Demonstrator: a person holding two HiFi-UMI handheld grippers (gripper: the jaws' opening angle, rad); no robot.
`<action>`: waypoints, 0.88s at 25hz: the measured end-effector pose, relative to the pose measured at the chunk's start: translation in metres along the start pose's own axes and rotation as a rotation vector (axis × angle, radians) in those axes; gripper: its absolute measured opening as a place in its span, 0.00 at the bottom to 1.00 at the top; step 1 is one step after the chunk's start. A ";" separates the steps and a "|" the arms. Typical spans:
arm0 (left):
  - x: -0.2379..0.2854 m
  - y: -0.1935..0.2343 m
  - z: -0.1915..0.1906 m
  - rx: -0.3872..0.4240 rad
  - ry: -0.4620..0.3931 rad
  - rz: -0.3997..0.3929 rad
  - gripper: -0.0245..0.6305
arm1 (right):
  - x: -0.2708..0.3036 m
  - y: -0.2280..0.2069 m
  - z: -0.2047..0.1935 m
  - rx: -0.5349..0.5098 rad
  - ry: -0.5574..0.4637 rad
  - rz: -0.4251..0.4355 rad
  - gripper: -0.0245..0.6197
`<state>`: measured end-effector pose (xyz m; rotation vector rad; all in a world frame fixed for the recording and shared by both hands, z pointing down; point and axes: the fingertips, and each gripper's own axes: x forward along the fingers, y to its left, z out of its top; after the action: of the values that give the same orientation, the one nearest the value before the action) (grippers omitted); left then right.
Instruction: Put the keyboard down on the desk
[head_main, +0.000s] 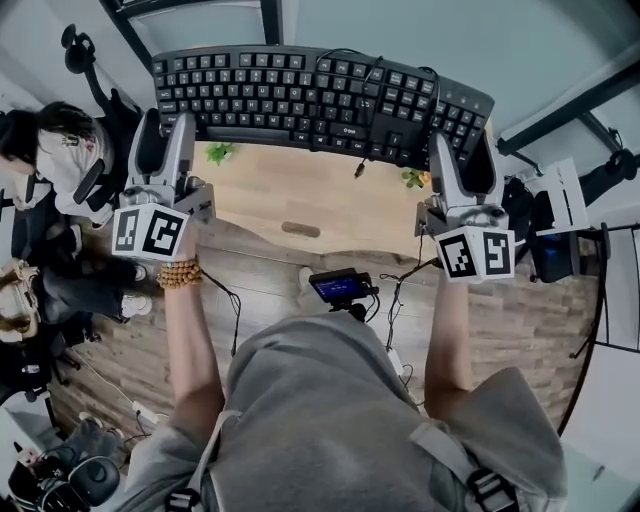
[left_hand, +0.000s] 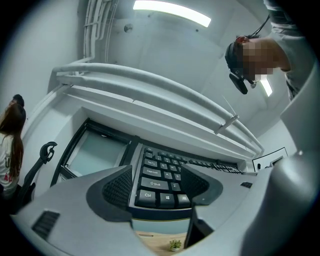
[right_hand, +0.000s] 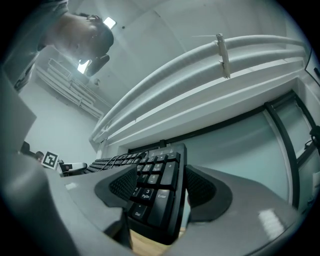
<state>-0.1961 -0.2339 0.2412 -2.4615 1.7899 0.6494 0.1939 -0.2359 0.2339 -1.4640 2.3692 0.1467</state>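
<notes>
I held the keyboard (head_main: 320, 100) above the surface (head_main: 290, 195), left tool (head_main: 172, 128) and right tool (head_main: 458, 150) each clamped on one end; I judged both should descend level before releasing.

Left tool (left_hand: 159, 194) clamped on keyboard (left_hand: 162, 167) end, keys upward

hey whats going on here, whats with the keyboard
A person is holding a black keyboard in the air with two handheld grippers. The left gripper is clamped on its left end and the right gripper on its right end, by the number pad. The wooden desk lies below, so the keyboard has not been put down yet. Its cable dangles underneath.
</notes>
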 end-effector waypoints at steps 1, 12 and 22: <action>0.007 0.006 -0.006 -0.004 0.008 0.004 0.50 | 0.009 -0.004 -0.007 0.004 0.011 0.000 0.51; 0.046 0.033 -0.049 -0.002 0.083 0.045 0.49 | 0.051 -0.034 -0.055 0.048 0.082 0.001 0.51; 0.050 0.050 -0.102 -0.034 0.169 0.076 0.49 | 0.053 -0.051 -0.105 0.092 0.168 -0.028 0.50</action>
<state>-0.1975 -0.3235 0.3280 -2.5512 1.9553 0.4934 0.1925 -0.3324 0.3179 -1.5179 2.4489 -0.0952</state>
